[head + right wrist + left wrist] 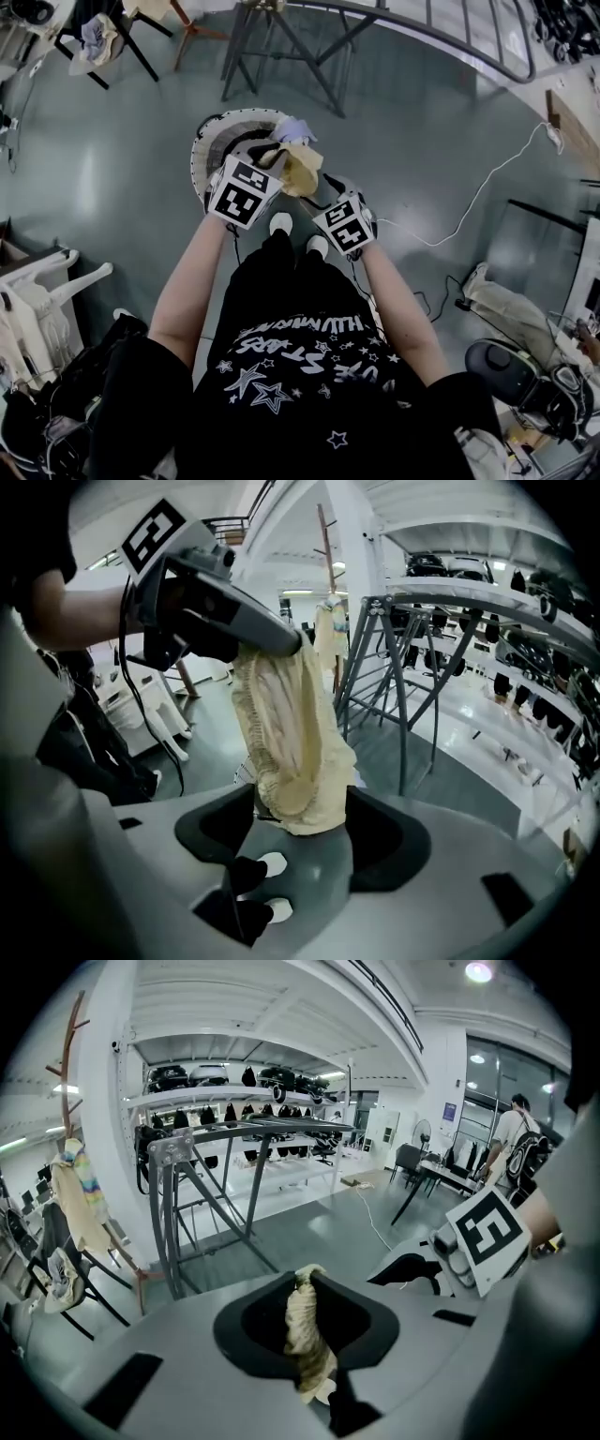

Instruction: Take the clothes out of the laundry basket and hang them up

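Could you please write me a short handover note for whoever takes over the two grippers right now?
Left gripper: shut on the top of the cream garment, holding it up.
Right gripper: open; the garment's lower end hangs between its jaws, not gripped.
Laundry basket: on the floor just ahead of the feet.
Done: this garment is up out of the basket; a pale piece already hangs on the wooden stand.
Left: hang the cream garment, then check the basket, whose contents are mostly hidden behind the grippers.
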{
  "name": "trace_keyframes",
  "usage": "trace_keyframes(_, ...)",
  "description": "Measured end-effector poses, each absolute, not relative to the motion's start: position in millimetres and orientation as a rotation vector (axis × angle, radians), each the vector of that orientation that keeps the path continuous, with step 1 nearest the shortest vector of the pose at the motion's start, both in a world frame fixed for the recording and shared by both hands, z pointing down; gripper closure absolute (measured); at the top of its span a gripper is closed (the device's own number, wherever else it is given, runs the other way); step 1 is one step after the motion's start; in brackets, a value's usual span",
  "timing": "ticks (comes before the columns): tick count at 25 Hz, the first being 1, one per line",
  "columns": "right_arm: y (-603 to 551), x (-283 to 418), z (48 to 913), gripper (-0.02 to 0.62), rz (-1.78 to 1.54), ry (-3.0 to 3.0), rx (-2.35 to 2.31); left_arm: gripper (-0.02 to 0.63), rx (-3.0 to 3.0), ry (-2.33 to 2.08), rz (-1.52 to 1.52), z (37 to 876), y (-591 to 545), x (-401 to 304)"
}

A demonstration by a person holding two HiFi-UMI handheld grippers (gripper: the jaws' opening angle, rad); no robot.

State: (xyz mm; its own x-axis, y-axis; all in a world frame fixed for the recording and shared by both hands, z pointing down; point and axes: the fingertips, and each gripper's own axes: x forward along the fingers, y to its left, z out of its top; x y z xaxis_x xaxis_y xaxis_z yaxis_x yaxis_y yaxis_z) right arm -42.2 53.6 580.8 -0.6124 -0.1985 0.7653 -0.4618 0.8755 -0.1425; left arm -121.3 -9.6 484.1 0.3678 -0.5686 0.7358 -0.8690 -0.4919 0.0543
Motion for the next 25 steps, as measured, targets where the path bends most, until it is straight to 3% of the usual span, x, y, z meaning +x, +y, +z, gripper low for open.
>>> trace_keyframes(9, 54.8, -53.4, 595.1, 0.284, 0.246, -2.110, 0.559, 0.545, 2.208, -1.242, 0.863, 470.0, -11.0, -117.0)
trace_keyframes(13, 50.4, -53.8, 587.3, 0.396, 0.182, -2.101, 0.626, 0.545, 2.215, -1.244, 0.858, 465.3, -9.5, -117.6)
trace_keyframes(16, 46.6, -50.6, 579.1, 0.523, 0.143, -2.100, 0.669, 0.545, 2.210, -1.248, 0.868, 465.7, -9.5, -123.1)
trace_keyframes(25, 40.5, -35.0, 531.4, 0.549, 0.015, -2.135, 0.567, 0.538, 2.201, -1.297, 0.932, 469.0, -1.1, -152.4)
